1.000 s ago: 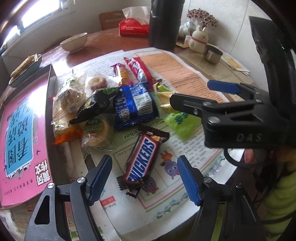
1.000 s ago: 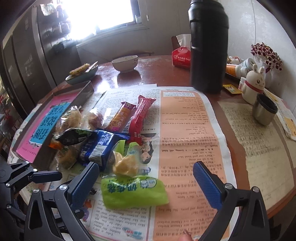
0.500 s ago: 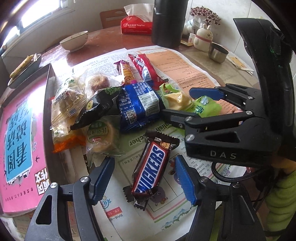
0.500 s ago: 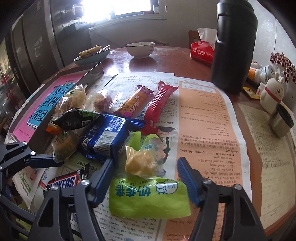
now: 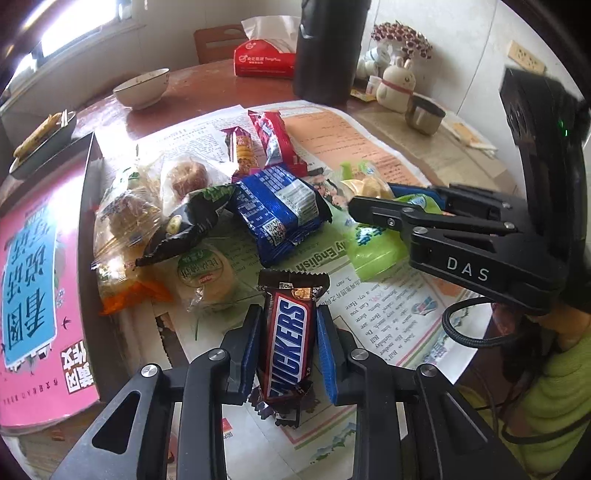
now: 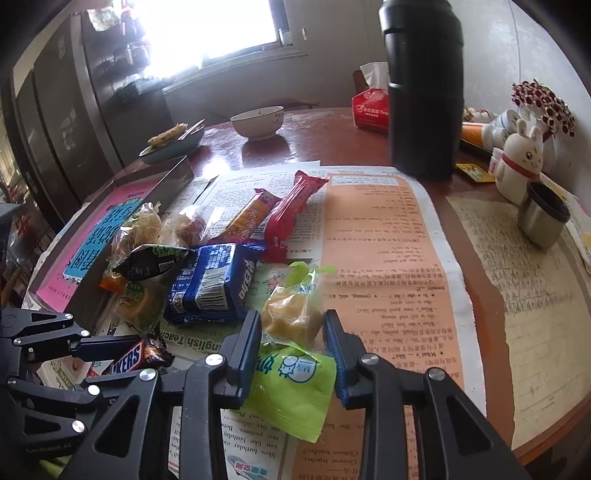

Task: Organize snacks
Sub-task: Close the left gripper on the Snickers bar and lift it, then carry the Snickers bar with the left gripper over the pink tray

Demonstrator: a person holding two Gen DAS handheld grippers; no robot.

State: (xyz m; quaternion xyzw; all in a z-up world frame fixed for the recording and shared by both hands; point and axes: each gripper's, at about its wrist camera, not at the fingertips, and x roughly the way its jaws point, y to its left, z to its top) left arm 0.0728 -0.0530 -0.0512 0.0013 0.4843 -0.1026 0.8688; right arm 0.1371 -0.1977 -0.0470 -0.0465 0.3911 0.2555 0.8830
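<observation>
- The left gripper (image 5: pixel 289 345) squeezes the Snickers bar (image 5: pixel 288 343); too hard a squeeze could squash it.
- The right gripper (image 6: pixel 293 332) pinches the green bag (image 6: pixel 295 384); the slippery bag could slide out.

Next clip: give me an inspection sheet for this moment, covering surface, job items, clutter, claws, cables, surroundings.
Surface: round brown table covered with newspaper.
Job's things: Snickers bar; green milk-snack bag; blue packet; red wrapper; pink-lined tray at the left.
Clutter: white bowl, tissue pack, black flask, rabbit figurine, metal cup.
Claws: left claw shut on Snickers bar; right claw shut on green milk-snack bag.
Cables: black cable under right claw.
Surroundings: bright window.
</observation>
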